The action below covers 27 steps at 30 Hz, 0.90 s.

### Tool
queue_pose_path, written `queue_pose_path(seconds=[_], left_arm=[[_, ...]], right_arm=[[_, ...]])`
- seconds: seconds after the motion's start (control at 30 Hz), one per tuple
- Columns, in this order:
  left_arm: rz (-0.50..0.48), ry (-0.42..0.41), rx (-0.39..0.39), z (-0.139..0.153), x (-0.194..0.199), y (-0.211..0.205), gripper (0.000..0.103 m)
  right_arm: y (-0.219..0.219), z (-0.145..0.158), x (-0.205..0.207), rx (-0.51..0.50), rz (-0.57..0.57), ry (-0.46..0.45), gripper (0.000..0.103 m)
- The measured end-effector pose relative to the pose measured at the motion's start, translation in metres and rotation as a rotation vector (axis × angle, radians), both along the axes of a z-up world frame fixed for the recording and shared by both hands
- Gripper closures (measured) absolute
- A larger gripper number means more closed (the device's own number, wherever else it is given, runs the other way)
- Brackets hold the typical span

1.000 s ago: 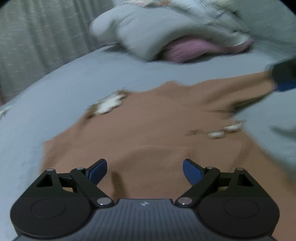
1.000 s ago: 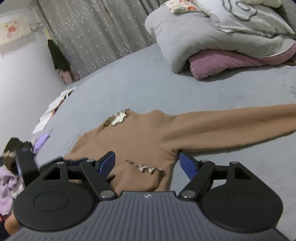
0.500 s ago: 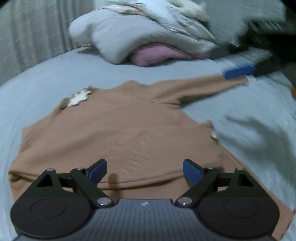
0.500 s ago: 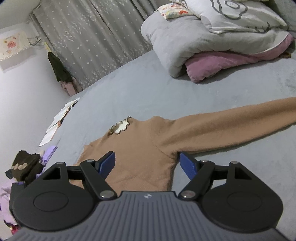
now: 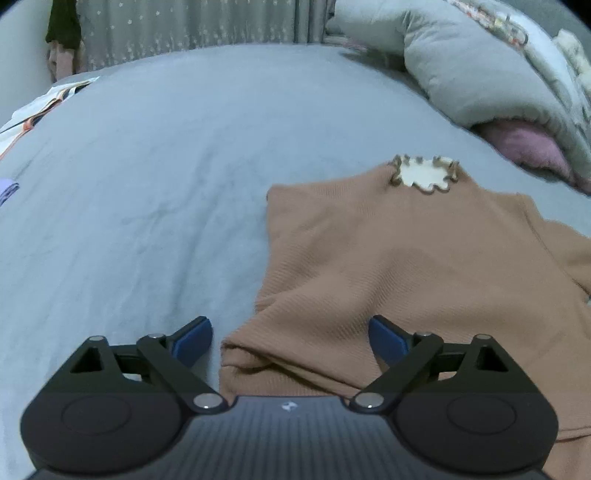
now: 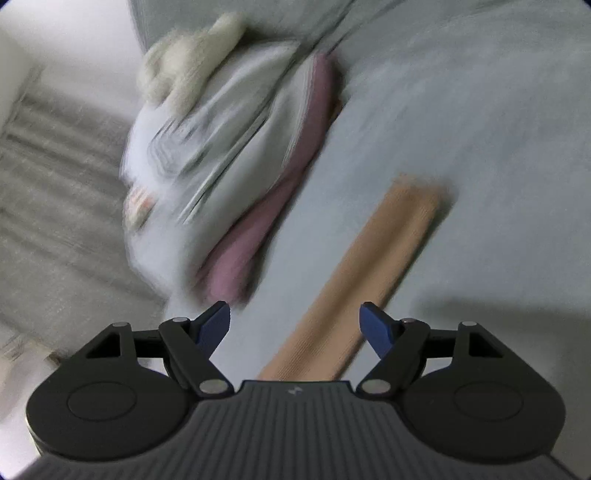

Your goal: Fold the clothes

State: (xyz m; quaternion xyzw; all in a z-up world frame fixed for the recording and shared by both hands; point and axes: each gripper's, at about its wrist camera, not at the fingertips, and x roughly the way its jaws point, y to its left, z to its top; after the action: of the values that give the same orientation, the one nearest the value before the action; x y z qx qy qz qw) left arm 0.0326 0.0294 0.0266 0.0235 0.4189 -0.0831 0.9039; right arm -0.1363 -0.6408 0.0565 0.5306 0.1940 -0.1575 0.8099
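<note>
A tan ribbed sweater (image 5: 406, 266) lies flat on the grey bed sheet (image 5: 147, 184), with a cream scalloped collar (image 5: 424, 177) at its far end. My left gripper (image 5: 290, 338) hangs open above the sweater's near left corner, its blue pads apart with nothing between them. The right wrist view is blurred and rolled. In it the sweater's long sleeve (image 6: 362, 273) stretches away to its cuff, and my right gripper (image 6: 295, 326) stands open over the sleeve without touching it.
A bundled grey duvet (image 5: 480, 74) over a pink blanket (image 5: 524, 147) lies at the far right of the bed. Papers (image 5: 40, 107) sit at the bed's far left edge, a grey curtain (image 5: 184, 29) behind. Bare sheet spreads left of the sweater.
The left gripper swung left, so the sweater's left edge now sits under it. The right gripper rolled and swept along the sleeve toward the cuff, blurring its view. Both stayed open.
</note>
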Motion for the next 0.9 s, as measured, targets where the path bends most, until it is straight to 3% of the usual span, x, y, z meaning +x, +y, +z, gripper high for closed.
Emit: queue_pose_path(seconds=[0.2,0.33,0.4,0.47,0.5,0.57,0.73,0.9], left_arm=[[-0.001,-0.038,0.022,0.007,-0.009,-0.003,0.01],[0.0,-0.026,0.015,0.007,-0.02,0.003,0.01],[0.005,-0.025,-0.007,0.01,-0.023,0.007,0.01],[0.007,-0.03,-0.024,0.014,-0.025,0.009,0.01],[0.006,-0.034,-0.034,0.018,-0.029,0.01,0.01],[0.002,-0.042,-0.055,0.026,-0.036,0.012,0.01],[-0.014,-0.086,-0.065,0.042,-0.061,0.018,0.01],[-0.001,-0.103,-0.104,0.05,-0.082,0.041,0.01]], right_arm=[[-0.04,-0.036,0.02,-0.047,-0.037,0.112,0.025],[-0.043,-0.059,0.04,-0.063,-0.046,0.041,0.025],[-0.038,-0.061,0.056,-0.118,-0.01,0.04,0.046],[-0.033,-0.06,0.064,-0.118,0.017,0.052,0.092],[-0.032,-0.061,0.067,-0.088,0.021,0.039,0.093],[-0.021,-0.044,0.066,-0.108,0.008,0.002,0.093],[0.024,0.033,0.066,-0.361,0.089,-0.119,0.094],[0.112,0.097,0.069,-0.48,0.322,-0.282,0.094]])
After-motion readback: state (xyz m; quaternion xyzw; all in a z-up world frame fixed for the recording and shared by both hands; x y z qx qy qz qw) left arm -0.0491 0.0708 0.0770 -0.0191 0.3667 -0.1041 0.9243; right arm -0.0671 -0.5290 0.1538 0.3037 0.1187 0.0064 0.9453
